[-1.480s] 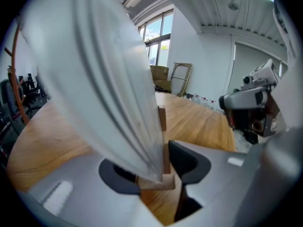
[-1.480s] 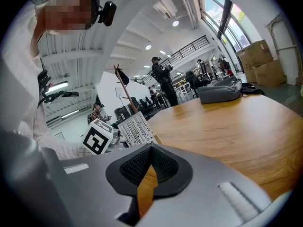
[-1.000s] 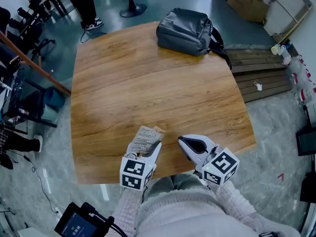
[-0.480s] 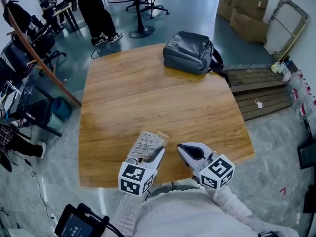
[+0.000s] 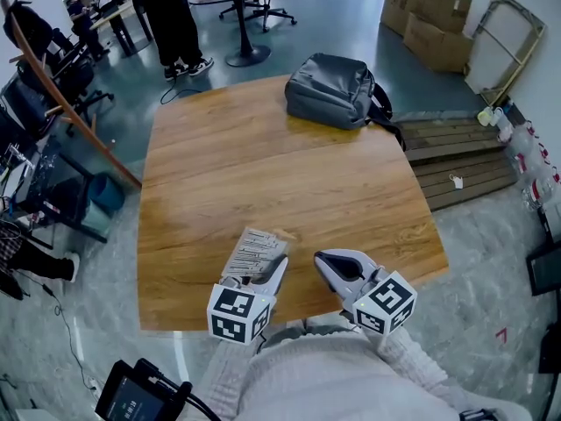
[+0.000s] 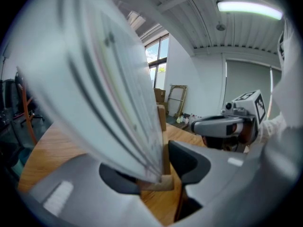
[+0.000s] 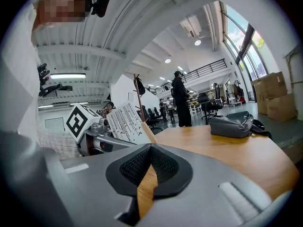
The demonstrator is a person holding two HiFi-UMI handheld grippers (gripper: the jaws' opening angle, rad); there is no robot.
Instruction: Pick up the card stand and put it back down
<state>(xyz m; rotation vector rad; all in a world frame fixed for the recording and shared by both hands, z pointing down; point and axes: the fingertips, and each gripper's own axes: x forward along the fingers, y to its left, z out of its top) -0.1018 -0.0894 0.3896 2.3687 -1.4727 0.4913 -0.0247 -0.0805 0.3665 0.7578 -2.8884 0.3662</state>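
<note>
The card stand (image 5: pixel 253 252) is a small wooden base carrying a white printed card that leans back to the left. My left gripper (image 5: pixel 274 265) is shut on the base and holds it just above the near edge of the wooden table (image 5: pixel 263 160). In the left gripper view the card (image 6: pixel 109 79) fills the upper left, and the wooden base (image 6: pixel 160 181) sits pinched between the pads. My right gripper (image 5: pixel 323 260) hovers right beside it, shut and empty. The right gripper view shows its own pads (image 7: pixel 150 148) closed together, with the card stand (image 7: pixel 125 122) off to the left.
A grey backpack (image 5: pixel 333 90) lies at the table's far edge. Beyond it a person (image 5: pixel 171 16) stands among office chairs. Cardboard boxes (image 5: pixel 434 16) and a wooden pallet (image 5: pixel 460 152) are to the right, a rail and clutter on the left.
My left gripper has risen a little with the card stand in its grip. The right gripper has stayed about where it was.
</note>
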